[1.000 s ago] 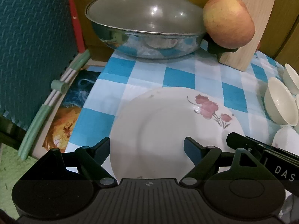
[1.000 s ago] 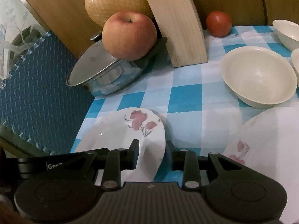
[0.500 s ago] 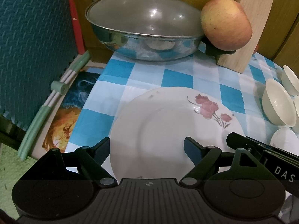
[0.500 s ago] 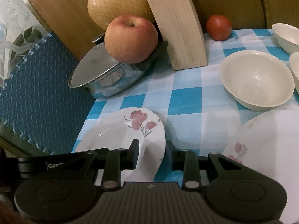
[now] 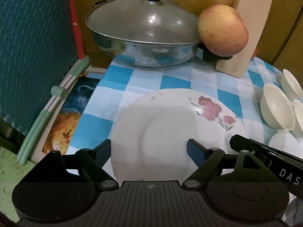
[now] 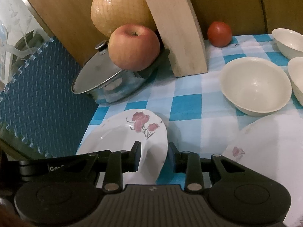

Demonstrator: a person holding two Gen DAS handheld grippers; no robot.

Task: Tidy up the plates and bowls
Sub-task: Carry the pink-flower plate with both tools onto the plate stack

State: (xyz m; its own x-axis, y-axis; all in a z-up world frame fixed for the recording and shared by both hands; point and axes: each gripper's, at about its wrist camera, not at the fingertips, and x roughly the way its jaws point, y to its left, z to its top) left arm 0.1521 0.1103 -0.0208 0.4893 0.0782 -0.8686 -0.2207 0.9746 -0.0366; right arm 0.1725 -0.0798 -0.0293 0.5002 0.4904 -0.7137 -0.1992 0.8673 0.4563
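A white plate with red flowers [image 5: 162, 132] lies on the checked tablecloth [image 5: 176, 81] with its right side raised. My right gripper [image 6: 154, 157] is shut on the plate's right rim [image 6: 157, 147], one finger on each face. In the left wrist view, the right gripper's black body [image 5: 265, 151] shows at the plate's right edge. My left gripper [image 5: 148, 151] is open wide over the plate's near part, its left finger beside the rim and its right finger above the plate. A second flowered plate [image 6: 265, 151] lies to the right. Cream bowls [image 6: 255, 87] [image 6: 289, 39] stand beyond it.
At the back stand a lidded steel pan [image 5: 144, 36], an apple [image 6: 134, 47] on the pan's handle, a netted yellow fruit [image 6: 119, 9], a wooden block [image 6: 180, 30] and a tomato [image 6: 219, 34]. A blue foam mat [image 5: 34, 43] and green-white rods [image 5: 56, 98] flank the table's left edge.
The background has slid slightly down in both views. The plate keeps its place between the right fingers, and neither gripper's opening has changed.
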